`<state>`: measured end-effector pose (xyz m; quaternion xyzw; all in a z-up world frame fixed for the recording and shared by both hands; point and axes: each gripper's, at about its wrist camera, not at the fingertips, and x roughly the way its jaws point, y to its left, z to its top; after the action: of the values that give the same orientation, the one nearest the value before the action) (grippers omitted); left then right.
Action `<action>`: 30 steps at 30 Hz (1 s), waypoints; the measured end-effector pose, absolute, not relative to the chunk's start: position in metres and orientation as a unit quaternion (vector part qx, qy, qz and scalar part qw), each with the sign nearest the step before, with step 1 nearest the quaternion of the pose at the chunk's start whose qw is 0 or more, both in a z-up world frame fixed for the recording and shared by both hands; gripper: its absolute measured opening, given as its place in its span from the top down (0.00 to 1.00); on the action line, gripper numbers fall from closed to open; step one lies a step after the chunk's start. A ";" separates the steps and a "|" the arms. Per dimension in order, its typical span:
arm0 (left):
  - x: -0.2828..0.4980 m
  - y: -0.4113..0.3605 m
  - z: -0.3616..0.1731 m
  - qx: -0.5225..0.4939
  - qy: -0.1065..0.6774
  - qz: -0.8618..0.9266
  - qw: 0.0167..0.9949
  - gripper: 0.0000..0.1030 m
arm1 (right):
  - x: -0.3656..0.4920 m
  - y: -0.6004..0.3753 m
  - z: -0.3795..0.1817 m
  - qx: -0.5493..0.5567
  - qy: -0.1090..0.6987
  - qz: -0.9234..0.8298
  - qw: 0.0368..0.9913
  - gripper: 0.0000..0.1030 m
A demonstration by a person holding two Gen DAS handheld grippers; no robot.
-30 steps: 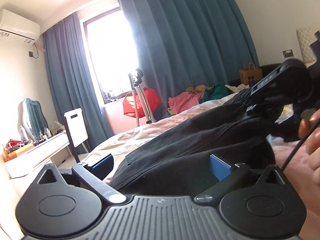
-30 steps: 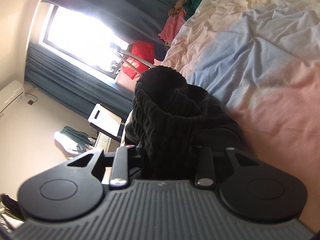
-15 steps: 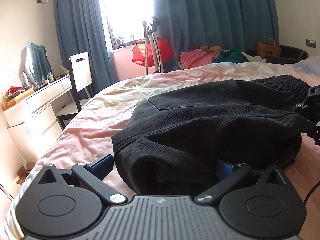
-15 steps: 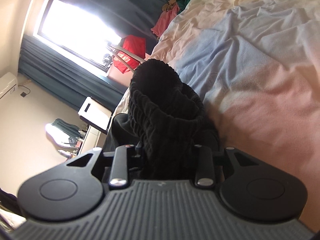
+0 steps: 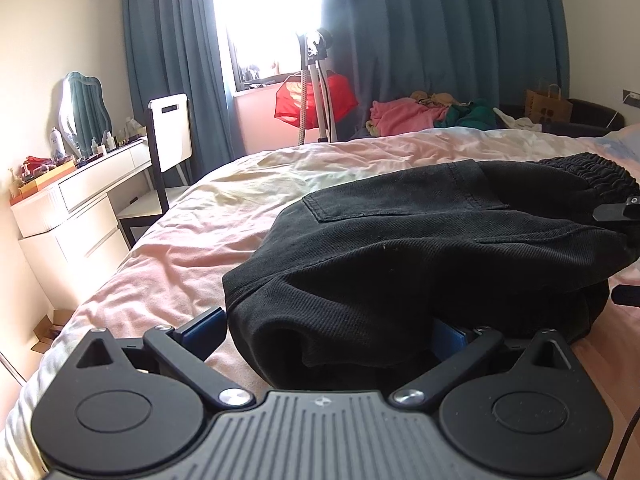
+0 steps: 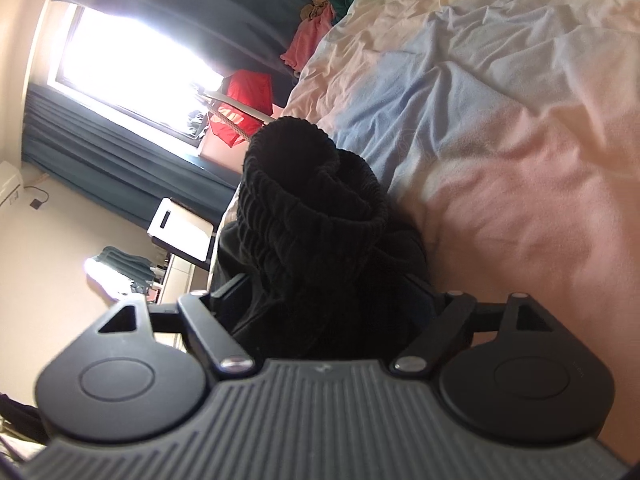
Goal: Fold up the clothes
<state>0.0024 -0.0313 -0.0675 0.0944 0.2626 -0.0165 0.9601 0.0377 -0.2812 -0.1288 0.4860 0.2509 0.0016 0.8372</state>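
Black trousers (image 5: pixel 420 256): folded heap on the bed (image 5: pixel 192 248), back pocket up.
Left gripper (image 5: pixel 320 330): spread wide, blue pads either side of the near fold (not squeezing it).
Right gripper (image 6: pixel 320 304): fingers apart around the ribbed waistband (image 6: pixel 308 204); cloth hides the tips.
Far side: pink clothes (image 5: pixel 400 116), blue curtains (image 5: pixel 440 48).

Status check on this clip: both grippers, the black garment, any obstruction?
Left gripper open around black pants. Right gripper open, elastic waistband bunched between fingers. Pants folded on bed. Nothing in the way.
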 end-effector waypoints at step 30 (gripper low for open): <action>-0.003 -0.035 -0.061 0.088 0.255 -0.028 0.963 0.01 | 0.091 -0.266 -0.146 0.402 0.278 0.034 0.872 0.27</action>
<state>-0.0026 -0.0348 -0.0610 0.0885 0.2549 -0.0280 0.9625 0.0907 -0.2664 -0.1461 0.4015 0.2777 0.0336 0.8721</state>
